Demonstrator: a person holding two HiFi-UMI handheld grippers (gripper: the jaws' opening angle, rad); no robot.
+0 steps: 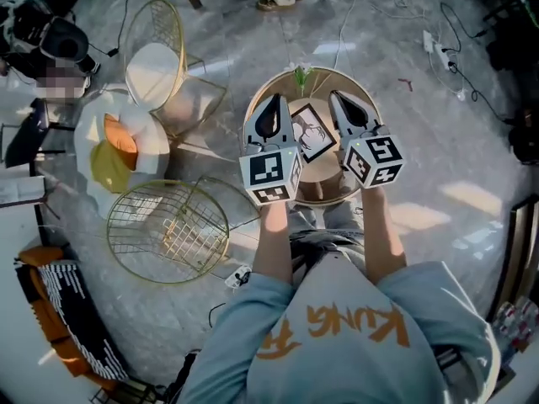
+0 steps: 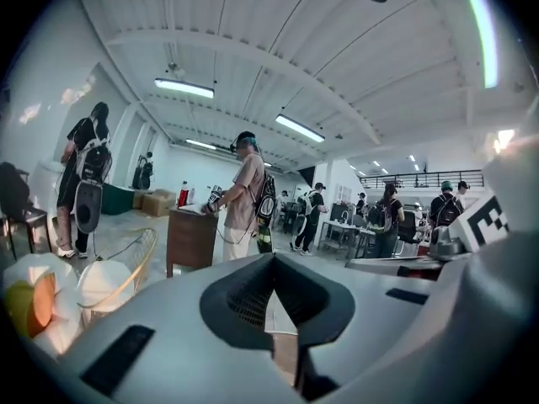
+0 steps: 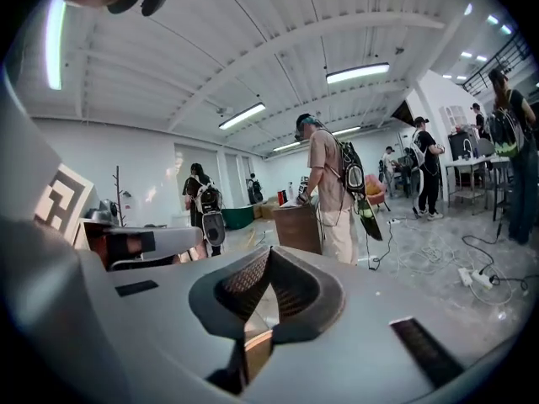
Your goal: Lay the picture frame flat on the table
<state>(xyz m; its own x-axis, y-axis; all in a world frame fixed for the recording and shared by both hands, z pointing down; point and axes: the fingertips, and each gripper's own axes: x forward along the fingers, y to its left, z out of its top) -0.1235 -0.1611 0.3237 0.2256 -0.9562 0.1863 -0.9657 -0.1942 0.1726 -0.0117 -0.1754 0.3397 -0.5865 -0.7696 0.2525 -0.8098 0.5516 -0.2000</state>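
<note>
A: Which step is being worked?
B: Approach, most likely. The picture frame point(image 1: 313, 131) is sitting near the middle of the round surface point(image 1: 324, 179), between the left gripper point(image 1: 274, 101) and the right gripper point(image 1: 337, 99). It is apparently being touched by neither.
A: Fingers?
B: Both pairs are being held closed, tip to tip, with nothing clamped.
A: Flat already?
B: That can't be told. The frame is being shown only by the head view, face toward the camera, and its tilt isn't being resolved from above. Both gripper views are being aimed level across the room, so only ceiling lights and people are being shown, no frame.
A: Next?
B: If it is standing, the fingers are probably going to need opening and lowering to its top edge, so it gets eased back, not dropped.
</note>
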